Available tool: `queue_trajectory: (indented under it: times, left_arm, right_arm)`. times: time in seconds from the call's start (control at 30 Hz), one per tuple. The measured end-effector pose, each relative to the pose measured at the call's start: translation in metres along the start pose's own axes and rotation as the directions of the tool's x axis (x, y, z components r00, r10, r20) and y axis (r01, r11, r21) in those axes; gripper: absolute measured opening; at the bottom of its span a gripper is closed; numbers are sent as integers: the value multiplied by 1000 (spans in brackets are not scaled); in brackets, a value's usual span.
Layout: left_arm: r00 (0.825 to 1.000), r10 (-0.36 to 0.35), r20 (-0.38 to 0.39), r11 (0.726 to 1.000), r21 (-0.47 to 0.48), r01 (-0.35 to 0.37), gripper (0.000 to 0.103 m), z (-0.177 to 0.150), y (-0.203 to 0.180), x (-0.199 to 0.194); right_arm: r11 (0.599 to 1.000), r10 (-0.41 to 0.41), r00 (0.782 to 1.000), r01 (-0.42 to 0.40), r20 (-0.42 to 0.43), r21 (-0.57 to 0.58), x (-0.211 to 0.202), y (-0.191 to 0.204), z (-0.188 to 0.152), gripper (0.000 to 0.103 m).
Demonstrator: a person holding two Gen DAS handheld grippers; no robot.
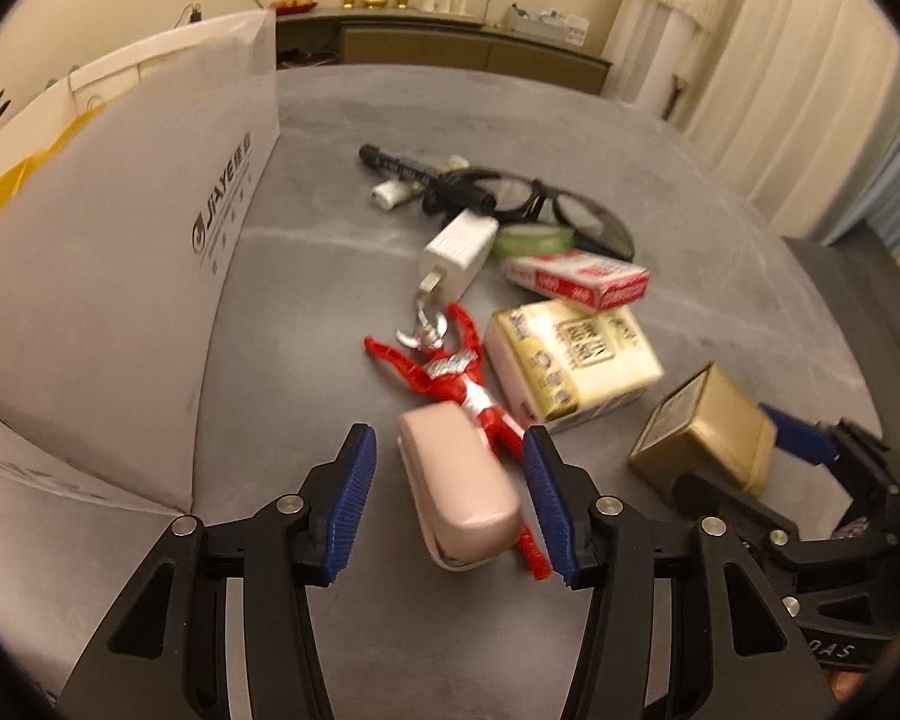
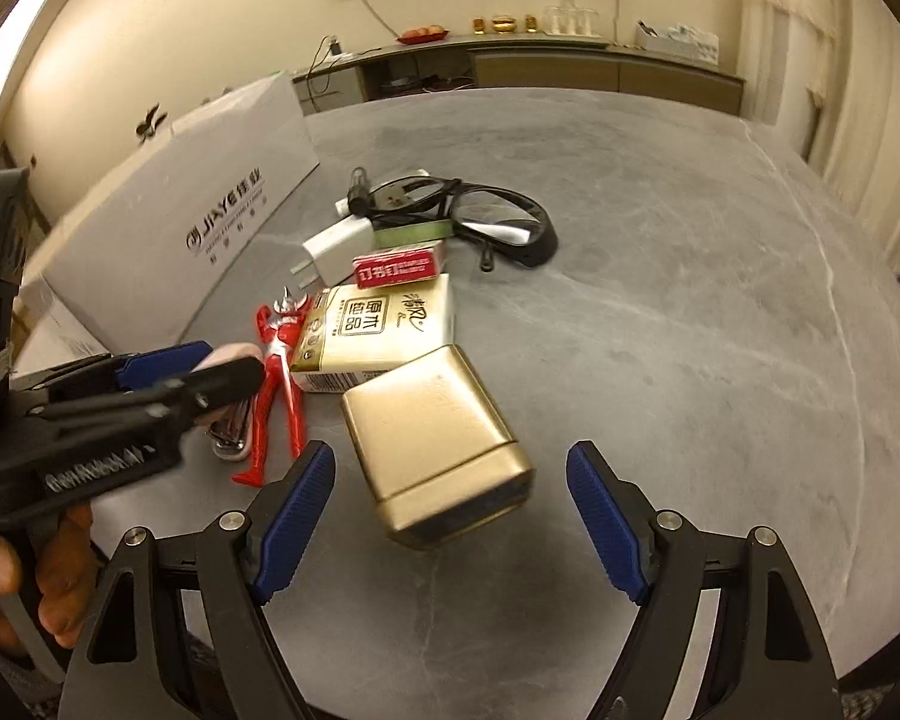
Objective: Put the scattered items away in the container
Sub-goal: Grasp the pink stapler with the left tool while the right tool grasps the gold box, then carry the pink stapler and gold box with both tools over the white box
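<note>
The left gripper (image 1: 450, 498) gapes wide around one pink stapler (image 1: 459, 489), lying on one red figure (image 1: 450, 369). The right gripper (image 2: 450, 522), also wide, straddles one gold tin (image 2: 435, 444). At twelve o'clock lie one tissue pack (image 2: 384, 327), one red box (image 2: 399, 265), one white charger (image 2: 333, 246) and one pair of glasses (image 2: 498, 222); the white container box (image 1: 120, 276) stands at ten on the grey table (image 2: 660, 330).
</note>
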State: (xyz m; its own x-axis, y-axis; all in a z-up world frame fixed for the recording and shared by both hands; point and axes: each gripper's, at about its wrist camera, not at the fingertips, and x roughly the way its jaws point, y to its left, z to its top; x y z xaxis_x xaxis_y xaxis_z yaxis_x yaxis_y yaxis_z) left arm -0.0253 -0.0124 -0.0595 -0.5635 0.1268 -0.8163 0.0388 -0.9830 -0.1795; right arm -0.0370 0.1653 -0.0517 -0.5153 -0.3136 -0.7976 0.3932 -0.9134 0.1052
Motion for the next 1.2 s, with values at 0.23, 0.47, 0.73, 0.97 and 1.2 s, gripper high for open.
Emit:
queue_trajectory:
  times: [0.23, 0.47, 0.73, 0.97, 1.2]
  left_arm:
    - [999, -10, 30, 1000, -13, 11, 28, 1, 13, -7]
    - [999, 46, 26, 999, 22, -47, 27, -4, 11, 4]
    - [993, 28, 118, 999, 16, -30, 27, 2, 9, -24]
    - [995, 89, 36, 993, 69, -91, 28, -5, 4, 0]
    - [995, 99, 17, 990, 102, -100, 27, -13, 2, 5]
  right_arm:
    - [998, 56, 998, -56, -25, 15, -1, -4, -4, 52]
    - [999, 50, 999, -50, -2, 10, 3, -1, 0, 62]
    - [998, 69, 998, -69, 7, 12, -8, -1, -3, 51]
    - [999, 46, 999, -46, -5, 16, 1, -2, -3, 52]
    - [999, 33, 999, -33, -3, 10, 2, 0, -3, 55]
